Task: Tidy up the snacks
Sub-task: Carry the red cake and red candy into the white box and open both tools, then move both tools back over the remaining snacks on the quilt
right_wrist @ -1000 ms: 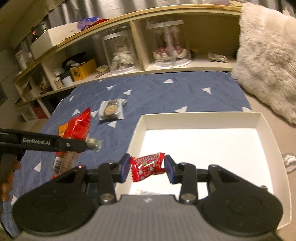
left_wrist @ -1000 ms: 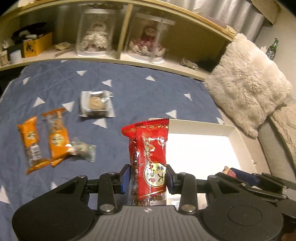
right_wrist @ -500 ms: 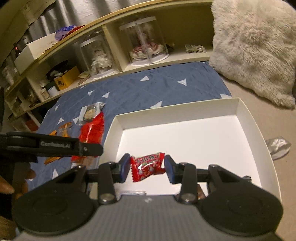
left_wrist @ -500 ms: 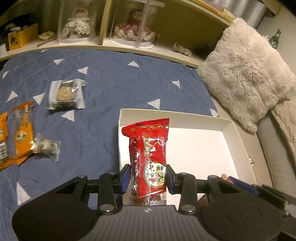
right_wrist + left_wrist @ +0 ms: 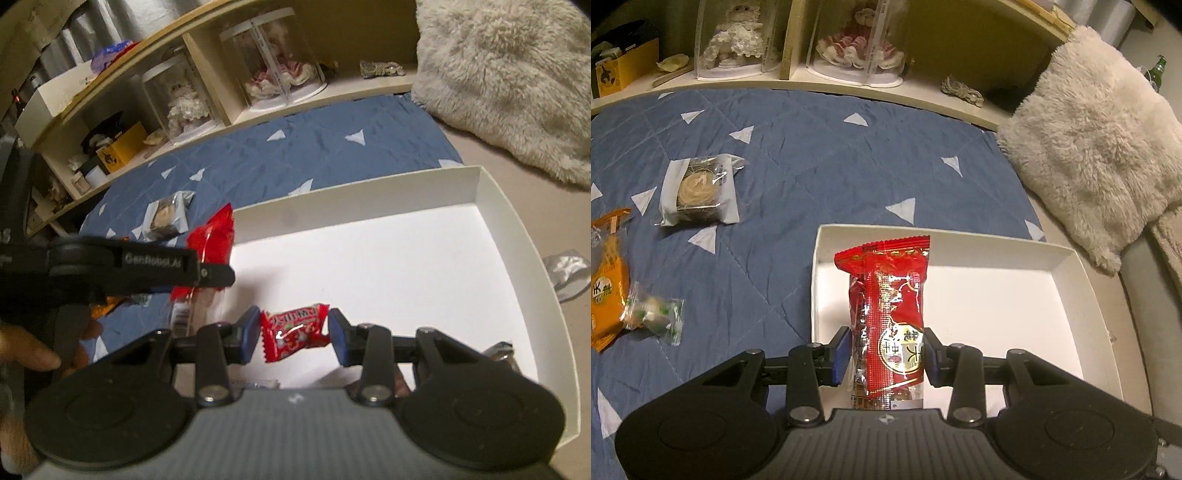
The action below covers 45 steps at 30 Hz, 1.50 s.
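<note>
in the left wrist view we hold the left gripper (image 5: 885,356) closed on a long red snack packet (image 5: 888,314), both blue pads pressing its lower part, and the packet stands up from the jaws toward 12 o'clock. it hangs over the near left corner of the white box (image 5: 1082,280), which lies on the blue quilt (image 5: 798,155) with white triangles. on the quilt, at 10 o'clock from the packet, lies a round cake in a clear wrapper (image 5: 698,190); at 9 o'clock, near the left edge, there is an orange packet (image 5: 607,291), and a small green and white candy (image 5: 652,314) lies just beside it, perhaps touching. a fluffy cream cushion (image 5: 1093,136) is at 2 o'clock, beyond the box, and a shelf (image 5: 886,92) with two dolls under clear covers runs along the top. in the right wrist view the right gripper (image 5: 293,334) is closed on a small red candy (image 5: 295,330), held by its two twisted ends between the pads, over the white floor of the same box (image 5: 491,206), near its front side. at 9 o'clock from this candy we see the other gripper (image 5: 207,275) from the side, with the red packet (image 5: 212,236) in it above the left wall of the box, and a hand (image 5: 33,354) holds its black handle. something small and dark lies at the near right corner of the box, but we cannot tell what it is.
</note>
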Available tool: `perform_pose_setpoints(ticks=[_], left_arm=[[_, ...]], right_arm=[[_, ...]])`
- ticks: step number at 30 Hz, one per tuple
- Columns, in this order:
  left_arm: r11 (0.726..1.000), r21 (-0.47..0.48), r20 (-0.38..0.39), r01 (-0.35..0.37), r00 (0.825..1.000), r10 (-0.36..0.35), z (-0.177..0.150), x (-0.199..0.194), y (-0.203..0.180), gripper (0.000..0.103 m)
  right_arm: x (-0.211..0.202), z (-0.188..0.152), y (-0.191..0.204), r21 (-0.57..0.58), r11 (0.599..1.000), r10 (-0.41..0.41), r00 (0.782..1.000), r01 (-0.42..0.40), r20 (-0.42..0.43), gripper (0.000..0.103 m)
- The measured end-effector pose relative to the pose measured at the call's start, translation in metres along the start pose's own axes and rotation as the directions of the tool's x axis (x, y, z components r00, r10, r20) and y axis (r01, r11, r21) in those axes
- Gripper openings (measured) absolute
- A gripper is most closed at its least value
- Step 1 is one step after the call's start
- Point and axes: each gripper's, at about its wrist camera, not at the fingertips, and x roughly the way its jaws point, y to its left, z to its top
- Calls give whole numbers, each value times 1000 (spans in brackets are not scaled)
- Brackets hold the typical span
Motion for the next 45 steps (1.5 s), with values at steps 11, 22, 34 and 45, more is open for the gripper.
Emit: perform_pose_setpoints(ticks=[11,22,34,45], left_arm=[[997,79,-15,-17,1000,19,3,7,2,62],[983,184,-27,-29,999,35,-13,-14,-2,85],[976,213,-59,-32,997,46,-39,-36,8,92],[980,195,-71,-38,996,52,-56,-57,30,103]], right_arm=[[12,8,4,-14,1000,22,1000,-22,2,48],[6,4,1,-22,996,-84,996,83,-38,80],[-15,-9,-3,4,986,-164,985,164,-59,96],[-28,-20,11,-28,980,-197,979,196,-55,102]])
